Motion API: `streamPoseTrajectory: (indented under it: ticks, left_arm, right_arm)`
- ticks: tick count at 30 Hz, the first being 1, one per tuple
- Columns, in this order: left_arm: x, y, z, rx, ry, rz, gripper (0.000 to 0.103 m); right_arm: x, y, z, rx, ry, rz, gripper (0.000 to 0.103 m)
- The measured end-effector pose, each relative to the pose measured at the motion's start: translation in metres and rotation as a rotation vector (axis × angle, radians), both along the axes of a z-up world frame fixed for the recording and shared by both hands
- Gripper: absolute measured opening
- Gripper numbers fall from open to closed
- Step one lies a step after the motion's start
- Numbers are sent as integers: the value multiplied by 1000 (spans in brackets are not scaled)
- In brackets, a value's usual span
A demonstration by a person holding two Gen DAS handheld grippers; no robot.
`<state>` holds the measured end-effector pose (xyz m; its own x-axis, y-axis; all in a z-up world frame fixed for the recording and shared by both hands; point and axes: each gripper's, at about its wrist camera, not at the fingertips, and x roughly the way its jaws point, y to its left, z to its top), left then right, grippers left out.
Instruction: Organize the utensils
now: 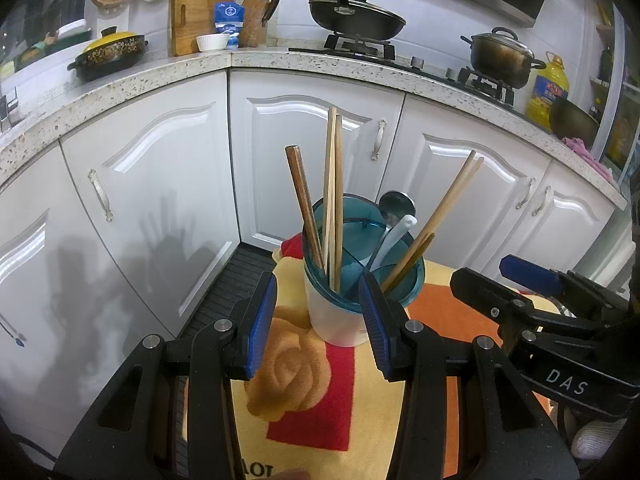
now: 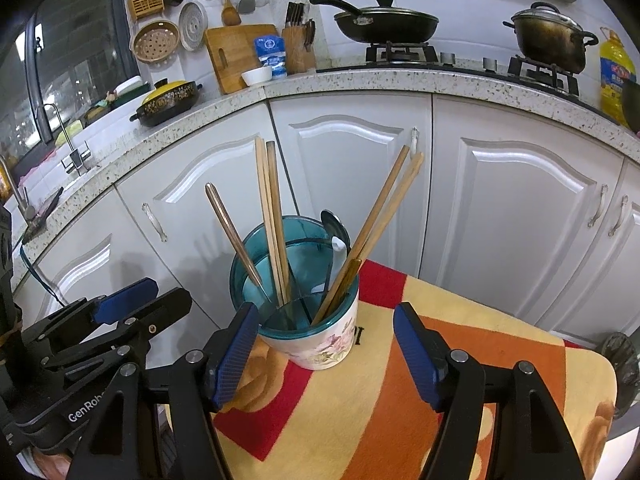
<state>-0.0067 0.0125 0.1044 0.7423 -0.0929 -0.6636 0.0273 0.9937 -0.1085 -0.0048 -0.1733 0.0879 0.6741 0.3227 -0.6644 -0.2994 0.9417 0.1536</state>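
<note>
A white flowered utensil holder [image 2: 320, 344] with a teal divided insert stands on a small table covered by a yellow, orange and red cloth [image 2: 480, 340]. It holds a dark chopstick [image 1: 304, 204], an upright light pair [image 1: 334, 184], a pair leaning right [image 1: 440, 208], a metal spoon [image 1: 394, 204] and a white spoon [image 1: 396, 236]. My left gripper [image 1: 317, 280] is open, its blue pads on either side of the holder [image 1: 340, 320] but short of it. My right gripper [image 2: 326, 310] is open and empty just in front of the holder.
White cabinet doors [image 2: 352, 168] curve behind the table under a speckled countertop [image 2: 360, 76]. On it are a lidded wok [image 2: 384, 20], a pot [image 2: 552, 36], an oil bottle [image 2: 616, 68], a knife block [image 2: 298, 48] and a yellow-lidded casserole [image 2: 168, 100]. A dark floor mat [image 1: 236, 280] lies left.
</note>
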Motion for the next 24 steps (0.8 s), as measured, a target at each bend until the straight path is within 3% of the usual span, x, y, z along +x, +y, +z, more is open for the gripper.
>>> streamPoseTrajectory:
  ticks: [24]
  left_arm:
    - [0,5,-2,-4,5,7,42]
  right_arm:
    - [5,4,-2,-27,16,12,68]
